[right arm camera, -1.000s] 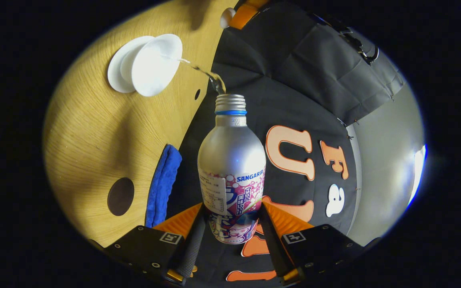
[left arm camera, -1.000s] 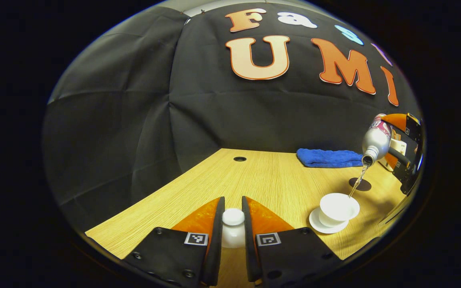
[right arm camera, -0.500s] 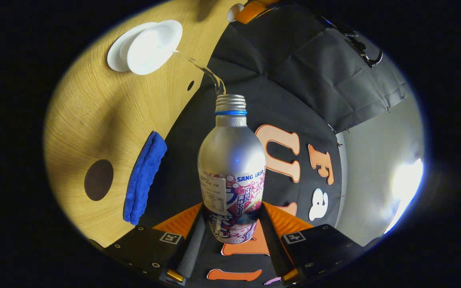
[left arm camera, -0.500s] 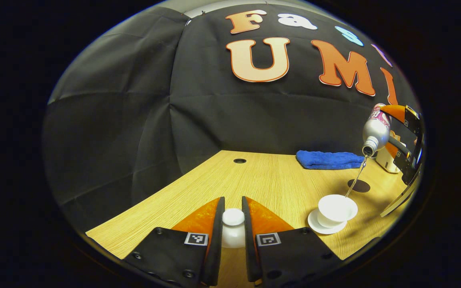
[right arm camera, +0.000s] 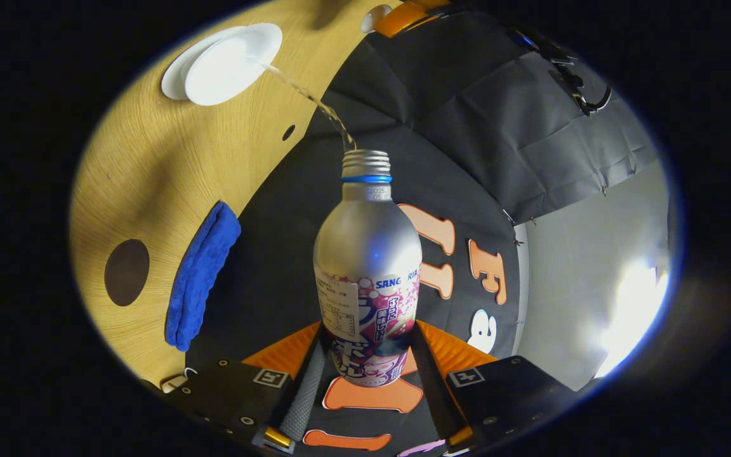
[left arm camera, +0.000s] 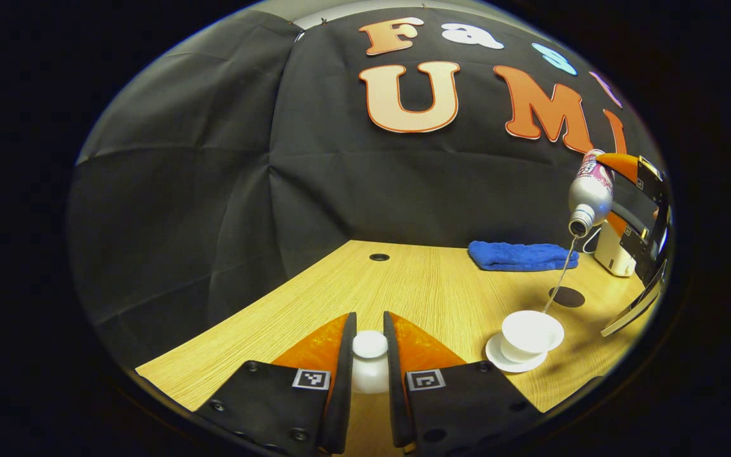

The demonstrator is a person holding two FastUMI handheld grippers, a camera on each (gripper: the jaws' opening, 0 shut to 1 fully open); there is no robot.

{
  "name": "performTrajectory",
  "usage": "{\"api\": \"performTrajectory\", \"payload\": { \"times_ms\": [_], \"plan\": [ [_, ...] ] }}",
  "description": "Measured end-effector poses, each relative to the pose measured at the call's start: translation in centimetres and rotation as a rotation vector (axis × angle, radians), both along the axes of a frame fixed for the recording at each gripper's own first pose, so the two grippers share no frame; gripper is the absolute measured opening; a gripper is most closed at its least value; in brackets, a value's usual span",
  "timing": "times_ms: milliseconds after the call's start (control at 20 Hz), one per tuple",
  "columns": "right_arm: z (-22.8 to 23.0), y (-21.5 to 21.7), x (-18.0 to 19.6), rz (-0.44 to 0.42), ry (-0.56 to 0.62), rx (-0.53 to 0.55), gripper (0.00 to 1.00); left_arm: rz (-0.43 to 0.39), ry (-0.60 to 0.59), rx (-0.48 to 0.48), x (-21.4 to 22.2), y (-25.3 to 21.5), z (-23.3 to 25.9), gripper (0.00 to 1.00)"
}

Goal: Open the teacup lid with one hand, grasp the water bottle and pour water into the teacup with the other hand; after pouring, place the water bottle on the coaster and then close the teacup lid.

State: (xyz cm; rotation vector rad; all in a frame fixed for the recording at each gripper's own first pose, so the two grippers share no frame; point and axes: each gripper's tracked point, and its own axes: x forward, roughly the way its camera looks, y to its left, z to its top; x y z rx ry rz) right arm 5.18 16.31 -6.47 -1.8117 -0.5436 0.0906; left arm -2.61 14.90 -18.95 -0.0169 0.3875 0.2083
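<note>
Pouring stage of the task. The left gripper (left arm camera: 369, 355) has its fingers pressed on the white teacup lid (left arm camera: 369, 346) and holds it above the wooden table (left arm camera: 416, 285), well apart from the uncovered teacup (left arm camera: 530, 331), which stands on its saucer (left arm camera: 497, 353). The right gripper (right arm camera: 365, 374) pinches the lower body of the water bottle (right arm camera: 367, 254) between both fingers; the bottle is tipped mouth-down, and a thin stream of water (right arm camera: 305, 98) runs from its neck into the cup. In the left gripper view the bottle (left arm camera: 589, 193) hangs high above the cup, so the stream is long and narrow — a judgement: a small wobble could put water on the saucer or table. Done, as the positions show: lid off, bottle grasped, pour under way. Left to do: end the pour, stand the bottle on the dark round coaster (left arm camera: 566, 296) just beyond the cup, near the blue cloth (left arm camera: 521, 255), and set the lid back on the teacup.
</note>
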Motion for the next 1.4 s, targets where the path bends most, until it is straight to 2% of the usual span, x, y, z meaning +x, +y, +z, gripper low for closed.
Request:
{"api": "performTrajectory", "payload": {
  "times_ms": [500, 950, 1100, 1150, 1200, 1400],
  "plan": [
    [0.2, 1.1, 0.3, 0.039, 0.036, -0.060, 0.76, -0.007, -0.002, -0.012, 0.0, -0.2, -0.1, 0.30],
    [-1.8, 1.2, -0.7, 0.046, 0.077, 0.002, 0.76, -0.042, -0.044, 0.003, 0.5, -2.0, 1.4, 0.30],
    [-2.3, 1.1, -0.7, 0.045, 0.112, 0.043, 0.76, -0.063, -0.064, -0.004, 1.0, -3.2, 2.1, 0.30],
    [-2.6, 1.0, -0.7, 0.044, 0.128, 0.063, 0.76, -0.069, -0.070, -0.004, 1.1, -3.4, 2.3, 0.33],
    [-2.8, 1.0, -0.9, 0.042, 0.146, 0.090, 0.77, -0.074, -0.076, -0.006, 1.2, -3.7, 2.6, 0.30],
    [-3.9, 0.7, -1.4, 0.031, 0.237, 0.219, 0.77, -0.104, -0.093, -0.010, 1.8, -5.3, 3.3, 0.29]
  ]
}}
